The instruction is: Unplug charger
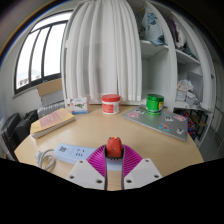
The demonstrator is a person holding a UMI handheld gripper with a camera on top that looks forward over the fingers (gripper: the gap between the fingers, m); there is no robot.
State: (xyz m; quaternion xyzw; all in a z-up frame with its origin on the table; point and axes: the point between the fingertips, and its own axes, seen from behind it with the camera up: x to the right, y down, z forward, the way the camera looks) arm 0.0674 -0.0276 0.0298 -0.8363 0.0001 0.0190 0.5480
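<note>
My gripper [114,150] is low over a round wooden table [120,128]. Its two fingers with magenta pads [97,158] are closed on a small red-orange charger [114,146], which sits between the fingertips with both pads against its sides. A white power strip [70,152] lies flat on the table just left of the fingers, and a pale cable [45,158] loops off its left end. The charger is to the right of the strip and apart from it. The charger's underside and prongs are hidden.
A red-and-white cup [111,101] and a green cup [154,102] stand at the table's far side. A flat box [50,122] lies at the left and a grey tray with small items [163,123] at the right. White curtains, a window and shelves lie beyond.
</note>
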